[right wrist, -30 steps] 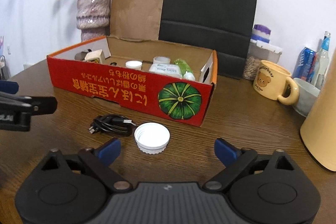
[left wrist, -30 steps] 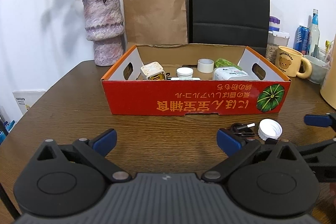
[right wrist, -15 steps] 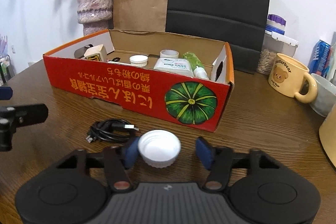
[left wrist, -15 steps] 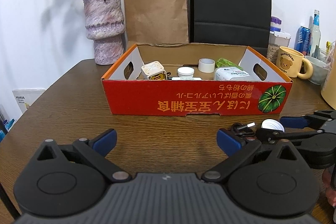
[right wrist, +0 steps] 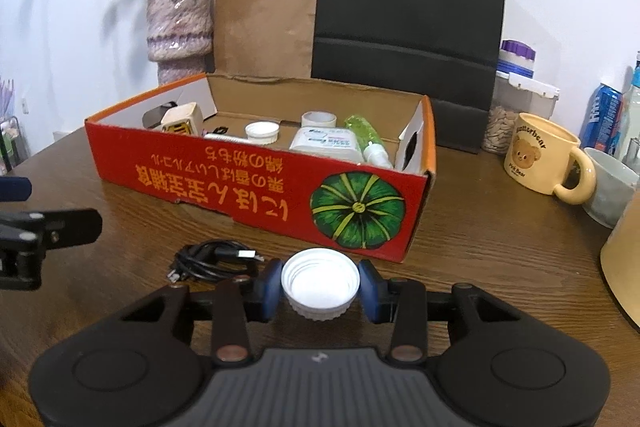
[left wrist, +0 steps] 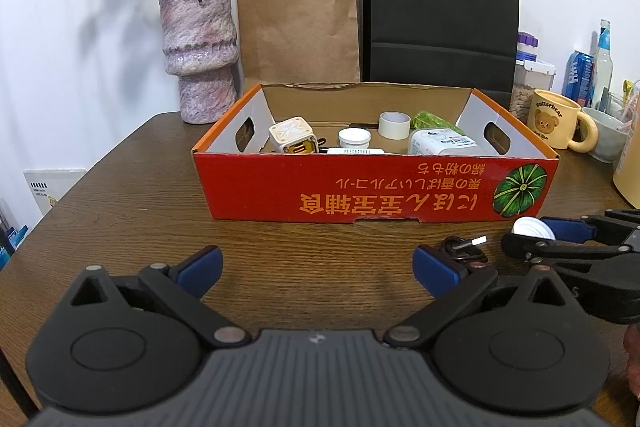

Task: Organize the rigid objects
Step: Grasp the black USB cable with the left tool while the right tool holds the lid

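Note:
My right gripper (right wrist: pixel 320 287) is shut on a white ribbed jar lid (right wrist: pixel 319 285), open side up, in front of the red cardboard box (right wrist: pixel 256 183). The lid also shows in the left wrist view (left wrist: pixel 534 227), between the right gripper's blue pads. A coiled black USB cable (right wrist: pixel 216 261) lies on the table just left of the lid; in the left wrist view the cable (left wrist: pixel 464 247) sits beside my left gripper's right finger. My left gripper (left wrist: pixel 318 265) is open and empty above the table, facing the box (left wrist: pixel 376 191). The box holds a cube, a white lid, a tape roll, a white pack and a green bottle.
A stone vase with dried roses (left wrist: pixel 200 51), a brown paper bag (left wrist: pixel 298 27) and a black paper bag (left wrist: pixel 440 11) stand behind the box. A yellow bear mug (right wrist: pixel 544 159), a grey cup, cans and a tan container (right wrist: pixel 624 251) crowd the right side.
My right gripper moved forward around the white lid and closed on it. The lid now sits between the pads. My left gripper has stayed still and open.

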Tool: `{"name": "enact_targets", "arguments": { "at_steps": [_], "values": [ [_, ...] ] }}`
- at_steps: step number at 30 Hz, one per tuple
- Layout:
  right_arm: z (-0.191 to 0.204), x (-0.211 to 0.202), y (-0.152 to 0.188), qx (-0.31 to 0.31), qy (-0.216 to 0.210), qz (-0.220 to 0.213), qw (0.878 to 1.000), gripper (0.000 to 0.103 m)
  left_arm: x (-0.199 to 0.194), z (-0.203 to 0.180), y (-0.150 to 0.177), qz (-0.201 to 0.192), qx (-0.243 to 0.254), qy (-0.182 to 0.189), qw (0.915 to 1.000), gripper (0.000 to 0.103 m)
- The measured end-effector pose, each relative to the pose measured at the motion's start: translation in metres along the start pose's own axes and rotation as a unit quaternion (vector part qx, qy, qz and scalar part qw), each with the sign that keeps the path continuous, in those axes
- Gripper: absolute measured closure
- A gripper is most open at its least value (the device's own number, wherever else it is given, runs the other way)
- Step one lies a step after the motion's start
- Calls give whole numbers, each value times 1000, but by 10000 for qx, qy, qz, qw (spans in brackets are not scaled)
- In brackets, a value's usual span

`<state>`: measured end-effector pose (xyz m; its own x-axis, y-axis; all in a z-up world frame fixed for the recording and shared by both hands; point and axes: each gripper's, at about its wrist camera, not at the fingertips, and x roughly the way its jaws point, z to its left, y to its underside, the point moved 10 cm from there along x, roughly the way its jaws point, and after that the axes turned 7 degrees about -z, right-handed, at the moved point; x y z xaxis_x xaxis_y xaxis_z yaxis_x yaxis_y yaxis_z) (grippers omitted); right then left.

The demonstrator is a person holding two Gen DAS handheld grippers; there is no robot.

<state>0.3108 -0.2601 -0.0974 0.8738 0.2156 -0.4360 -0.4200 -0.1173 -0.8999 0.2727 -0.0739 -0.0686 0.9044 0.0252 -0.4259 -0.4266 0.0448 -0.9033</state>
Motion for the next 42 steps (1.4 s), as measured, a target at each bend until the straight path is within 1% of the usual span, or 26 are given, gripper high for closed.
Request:
{"name": "enact_targets", "arguments": {
  "at_steps": [7, 17, 31, 36, 42],
  "values": [
    [-11, -12, -6, 106, 125, -231, 9996, 63, 2, -8, -5, -16, 6, 45, 10000, 0],
    [-30, -22, -11, 255, 256, -373, 9987, 63, 10, -32, -8, 6, 111, 184, 9998, 0],
    [-72, -37, -11, 511, 570, -510, 9958, 63, 31, -77, 2, 270, 284, 469, 9981, 0],
    [-79, -39, -11, 559, 616, -524, 9952, 63, 41, -90, 7, 392, 338, 487, 9975, 0],
    [-77, -41, -13, 535, 591, -576, 9952, 64, 51, -97, 11, 494, 335, 488, 9970, 0]
  ]
}}
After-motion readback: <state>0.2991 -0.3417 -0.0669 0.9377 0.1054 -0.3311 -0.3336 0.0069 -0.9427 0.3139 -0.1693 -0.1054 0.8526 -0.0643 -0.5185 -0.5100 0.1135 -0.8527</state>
